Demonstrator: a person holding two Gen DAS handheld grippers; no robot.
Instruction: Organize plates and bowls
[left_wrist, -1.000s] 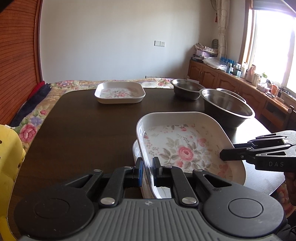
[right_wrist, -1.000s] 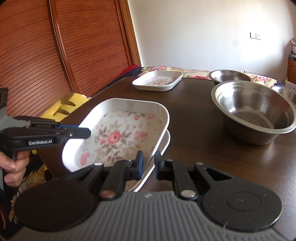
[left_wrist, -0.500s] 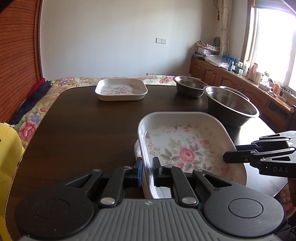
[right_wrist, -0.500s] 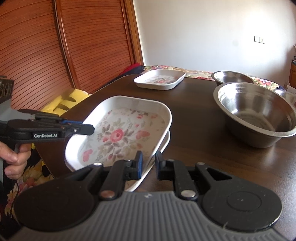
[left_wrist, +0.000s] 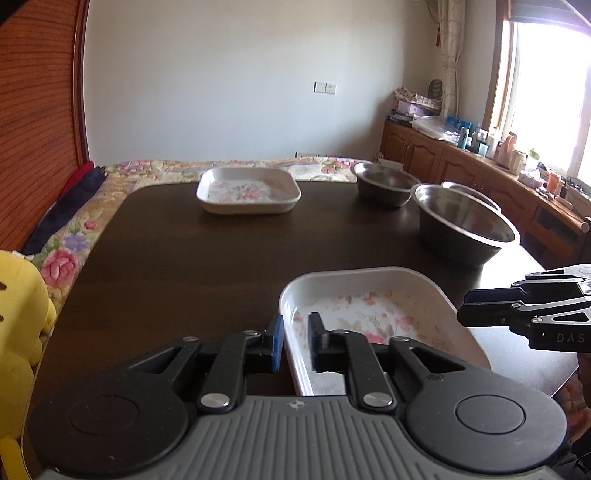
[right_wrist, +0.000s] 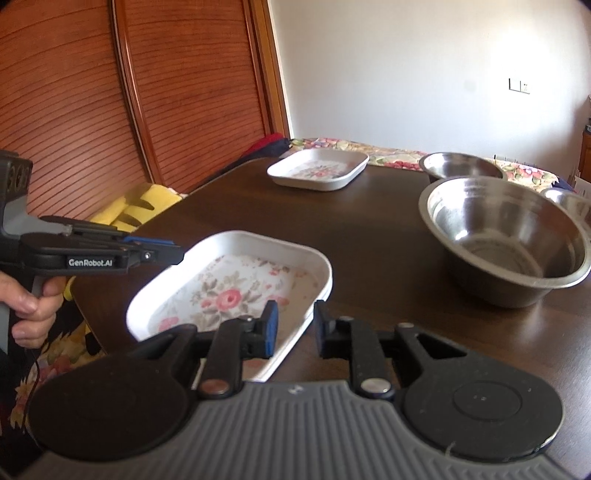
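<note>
Two tools flanked the near floral plate (left_wrist: 373, 314) on the bench (left_wrist: 207, 266): the left tool (left_wrist: 295, 341) straddled its rim, slightly parted; the right tool (right_wrist: 293, 328) gaped, released. Another plate (left_wrist: 248, 194) and steel bowls (right_wrist: 506, 236) lay well apart, probably awaiting stacking.

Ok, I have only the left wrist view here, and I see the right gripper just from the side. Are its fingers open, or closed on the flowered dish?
Observer: Open. In the right wrist view the right gripper has its fingers apart, and the near rim of the flowered dish lies between them, not clamped.
Operator: And the big steel bowl, is something inside? I cannot see its bottom.
Observer: Nothing. The right wrist view looks down into the steel bowl, and its bottom is bare metal.
</note>
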